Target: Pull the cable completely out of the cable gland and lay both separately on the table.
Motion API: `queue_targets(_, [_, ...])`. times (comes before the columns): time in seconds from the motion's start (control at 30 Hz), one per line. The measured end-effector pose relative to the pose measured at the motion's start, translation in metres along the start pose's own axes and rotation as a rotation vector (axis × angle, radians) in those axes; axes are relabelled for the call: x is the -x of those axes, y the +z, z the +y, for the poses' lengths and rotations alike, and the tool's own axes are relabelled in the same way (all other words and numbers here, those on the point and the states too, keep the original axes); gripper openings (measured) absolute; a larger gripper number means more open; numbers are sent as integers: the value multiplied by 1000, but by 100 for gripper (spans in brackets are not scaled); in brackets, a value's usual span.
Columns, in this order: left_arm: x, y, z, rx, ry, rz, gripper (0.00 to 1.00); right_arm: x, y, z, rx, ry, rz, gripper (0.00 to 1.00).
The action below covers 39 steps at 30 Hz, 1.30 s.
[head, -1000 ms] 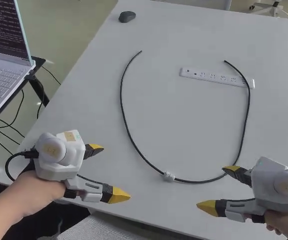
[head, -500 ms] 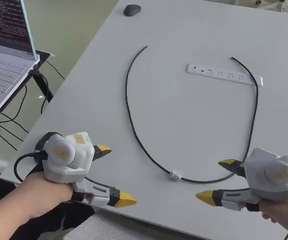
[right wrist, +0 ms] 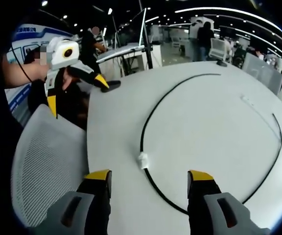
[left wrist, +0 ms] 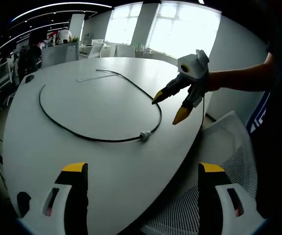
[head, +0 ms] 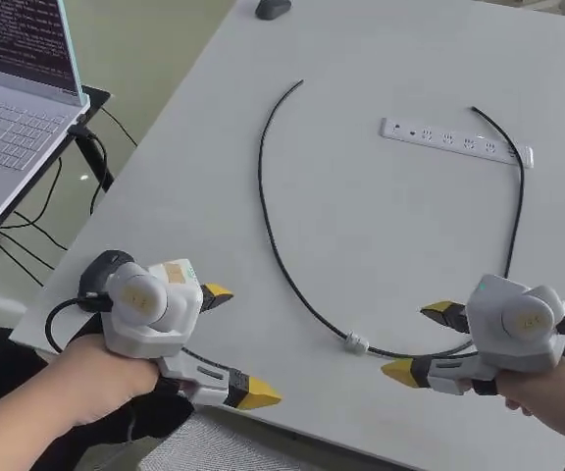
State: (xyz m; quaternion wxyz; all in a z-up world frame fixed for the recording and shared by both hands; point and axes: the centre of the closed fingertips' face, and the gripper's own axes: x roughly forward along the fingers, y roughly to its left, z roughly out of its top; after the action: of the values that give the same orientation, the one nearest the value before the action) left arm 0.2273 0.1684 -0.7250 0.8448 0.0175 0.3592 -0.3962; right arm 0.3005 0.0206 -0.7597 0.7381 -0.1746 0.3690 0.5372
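Observation:
A long black cable [head: 263,196] lies in a U-shaped loop on the white table [head: 381,235]. A small white cable gland [head: 356,342] sits on the cable at the near bottom of the loop. My left gripper [head: 241,345] hovers open over the table's near edge, left of the gland and empty. From the right, my right gripper [head: 412,340] is open, its tips a short way from the gland. The left gripper view shows its jaws [left wrist: 142,169] apart, the gland [left wrist: 144,135] ahead and the right gripper [left wrist: 168,105] beyond. In the right gripper view the gland [right wrist: 143,159] lies just ahead of the open gripper [right wrist: 150,176].
A white power strip [head: 454,141] lies at the far right, crossed by the cable's end. A dark mouse [head: 274,9] sits at the far edge. An open laptop [head: 13,108] stands on a stand to the left. A mesh chair [head: 194,442] sits below the near edge.
The head camera has shifted. My right gripper has moved left, closer to the gland. The left gripper stays about where it was, and the cable and gland lie unmoved.

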Motion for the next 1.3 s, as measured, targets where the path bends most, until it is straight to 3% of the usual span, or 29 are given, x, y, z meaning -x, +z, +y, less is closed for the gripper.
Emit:
queue_targets(0.37, [1,-4,3,8,-18,0,93,-23,3,5,35,21,52,51])
queue_targets(0.7, [1,-8,4,-36,-23,26,93,-43,-6,7,69,48,120,40])
queue_targets(1.3, [5,-15,7,-23,-43,27,92,-67,-20,15,98,85,200,20])
